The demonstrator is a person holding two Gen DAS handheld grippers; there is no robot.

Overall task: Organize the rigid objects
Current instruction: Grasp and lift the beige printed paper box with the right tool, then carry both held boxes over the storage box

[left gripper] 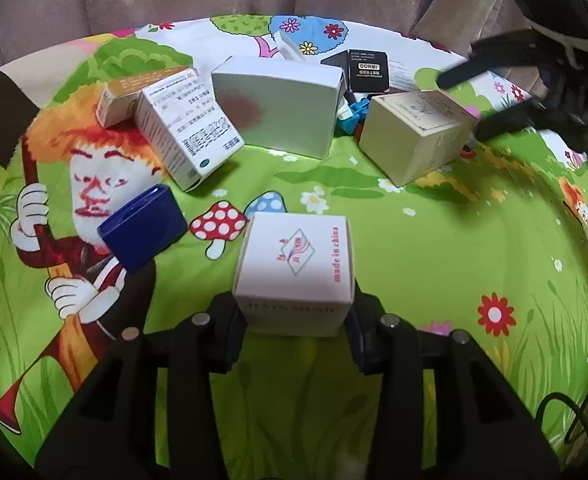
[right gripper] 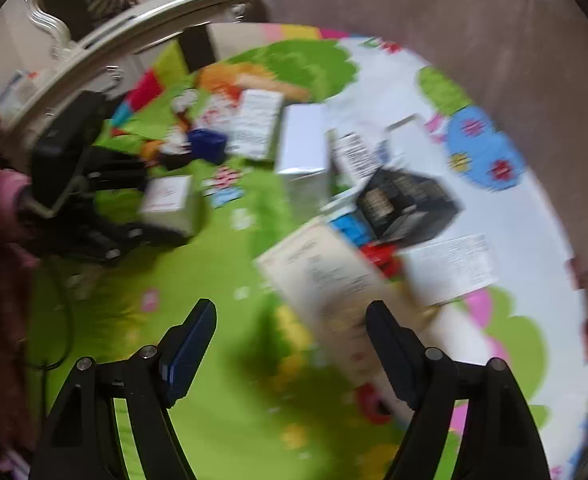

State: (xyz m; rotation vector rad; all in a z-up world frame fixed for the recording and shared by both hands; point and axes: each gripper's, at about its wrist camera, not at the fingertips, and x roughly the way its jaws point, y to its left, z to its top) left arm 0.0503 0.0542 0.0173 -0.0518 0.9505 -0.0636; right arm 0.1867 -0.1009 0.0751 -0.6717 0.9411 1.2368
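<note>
The left gripper (left gripper: 294, 320) was clamped on a small white box (left gripper: 295, 264) printed with red lettering, held just over the cartoon-patterned cloth (left gripper: 433, 264). The right gripper (right gripper: 292, 344) stood with its jaws apart and nothing between them, near a cream box (left gripper: 413, 136). Behind lay a blue box (left gripper: 144, 226), a large white box (left gripper: 276, 104), a medicine carton (left gripper: 186, 128) and a black box (left gripper: 367, 70), all closed, so their contents could not be seen.
</note>
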